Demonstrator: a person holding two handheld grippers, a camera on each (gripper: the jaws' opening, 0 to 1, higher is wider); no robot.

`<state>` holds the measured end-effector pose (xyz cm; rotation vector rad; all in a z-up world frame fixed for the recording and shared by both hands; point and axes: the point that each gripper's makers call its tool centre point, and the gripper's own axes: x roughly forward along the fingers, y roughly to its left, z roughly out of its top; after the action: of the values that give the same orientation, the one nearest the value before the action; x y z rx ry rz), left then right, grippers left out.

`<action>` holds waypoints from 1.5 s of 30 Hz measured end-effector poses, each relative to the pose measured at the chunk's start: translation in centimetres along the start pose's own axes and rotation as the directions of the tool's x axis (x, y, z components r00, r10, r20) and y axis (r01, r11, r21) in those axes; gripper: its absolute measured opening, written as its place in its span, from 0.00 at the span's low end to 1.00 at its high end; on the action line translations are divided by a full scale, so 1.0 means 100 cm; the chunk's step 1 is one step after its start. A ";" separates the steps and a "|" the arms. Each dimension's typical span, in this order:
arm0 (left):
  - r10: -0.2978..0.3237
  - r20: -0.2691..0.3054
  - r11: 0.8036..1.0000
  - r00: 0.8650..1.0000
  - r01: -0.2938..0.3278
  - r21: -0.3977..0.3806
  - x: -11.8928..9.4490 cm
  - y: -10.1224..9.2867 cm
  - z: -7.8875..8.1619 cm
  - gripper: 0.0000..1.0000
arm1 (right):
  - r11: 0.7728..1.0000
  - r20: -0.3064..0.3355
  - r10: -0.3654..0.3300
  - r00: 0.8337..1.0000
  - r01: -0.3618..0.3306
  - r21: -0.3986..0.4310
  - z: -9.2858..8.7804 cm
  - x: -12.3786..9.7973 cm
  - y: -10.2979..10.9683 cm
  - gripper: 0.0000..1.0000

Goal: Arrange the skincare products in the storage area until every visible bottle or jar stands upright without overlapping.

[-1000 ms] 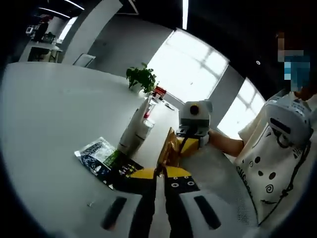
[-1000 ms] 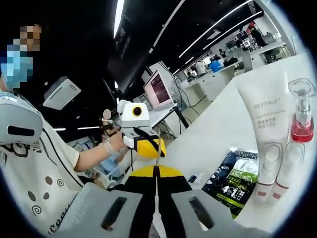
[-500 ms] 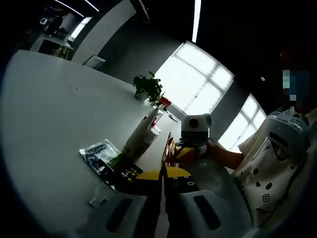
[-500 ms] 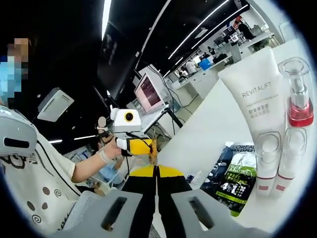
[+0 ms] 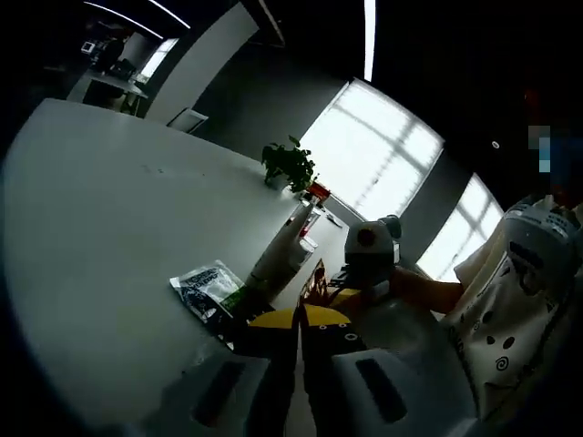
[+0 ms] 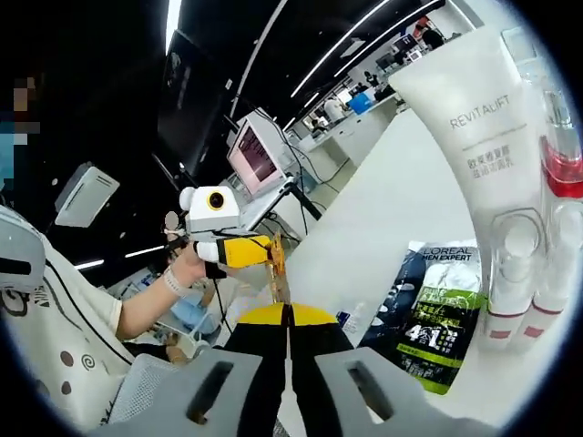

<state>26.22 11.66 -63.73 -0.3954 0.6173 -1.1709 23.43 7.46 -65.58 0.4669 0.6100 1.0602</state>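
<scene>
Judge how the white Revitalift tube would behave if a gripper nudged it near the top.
The white Revitalift tube stands tall on its narrow cap, so it probably tips easily. It stands close beside the red-banded clear bottle, so both might topple. Its tapered plastic body likely flexes.

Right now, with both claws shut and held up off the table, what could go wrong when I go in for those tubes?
The white tube and the red-banded bottle stand cap-down, packed together, so nudging one may topple both. The dark sachet lies flat against their bases and could get dragged along. Both claws are shut; open the right claw first.
</scene>
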 end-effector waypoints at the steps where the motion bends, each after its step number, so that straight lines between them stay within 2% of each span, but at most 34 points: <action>1: 0.010 -0.004 1.000 1.000 -0.010 -0.002 0.000 0.002 0.000 0.00 | 1.000 -0.005 -0.006 1.000 0.006 -0.002 0.000 0.002 -0.001 0.01; 7: 0.071 -0.037 0.996 0.997 -0.073 -0.044 -0.007 0.022 -0.005 0.00 | 0.994 -0.051 -0.057 0.997 0.051 -0.098 -0.003 0.018 -0.007 0.01; 10: 0.079 -0.041 0.995 0.996 -0.081 -0.052 -0.010 0.027 -0.004 0.00 | 0.981 -0.079 -0.096 0.992 0.082 -0.174 -0.003 0.023 -0.014 0.02; 12: 0.092 -0.056 0.994 0.994 -0.095 -0.051 -0.011 0.031 -0.006 0.00 | 0.966 -0.080 -0.132 0.988 0.110 -0.236 0.000 0.025 -0.017 0.04; 13: 0.093 -0.067 0.994 0.993 -0.096 -0.047 -0.012 0.033 -0.007 0.00 | 0.952 -0.101 -0.145 0.984 0.111 -0.286 -0.001 0.027 -0.019 0.05; 18: 0.096 -0.095 0.993 0.991 -0.102 -0.056 -0.011 0.040 -0.010 0.00 | 0.905 -0.140 -0.211 0.967 0.139 -0.402 -0.003 0.034 -0.029 0.10; 20: 0.104 -0.127 0.993 0.986 -0.111 -0.048 -0.010 0.044 -0.013 0.00 | 0.887 -0.155 -0.233 0.960 0.144 -0.438 -0.004 0.035 -0.033 0.12; 22: 0.109 -0.143 0.993 0.984 -0.115 -0.035 -0.009 0.046 -0.014 0.00 | 0.858 -0.152 -0.269 0.951 0.165 -0.487 -0.002 0.035 -0.040 0.16; 28: 0.131 -0.175 0.991 0.976 -0.135 -0.012 -0.005 0.059 -0.013 0.00 | 0.826 -0.158 -0.296 0.942 0.169 -0.537 -0.001 0.036 -0.042 0.16; 32: 0.166 -0.205 0.986 0.965 -0.170 -0.001 -0.004 0.073 -0.014 0.00 | 0.823 -0.174 -0.292 0.941 0.154 -0.547 -0.003 0.038 -0.042 0.16; 35: 0.204 -0.253 0.979 0.946 -0.204 0.028 -0.002 0.087 -0.020 0.00 | 0.818 -0.182 -0.296 0.938 0.150 -0.555 -0.005 0.041 -0.045 0.16; 39: 0.224 -0.289 0.974 0.931 -0.220 0.045 0.002 0.096 -0.023 0.00 | 0.827 -0.195 -0.286 0.938 0.139 -0.544 -0.006 0.046 -0.046 0.17; 45: 0.225 -0.301 0.974 0.927 -0.221 0.049 0.006 0.106 -0.017 0.00 | 0.824 -0.214 -0.291 0.932 0.130 -0.552 -0.014 0.053 -0.051 0.17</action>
<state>33.07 14.82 -71.41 -0.1256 0.8991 -1.0225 27.78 10.17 -71.04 -0.2487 0.5791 1.0351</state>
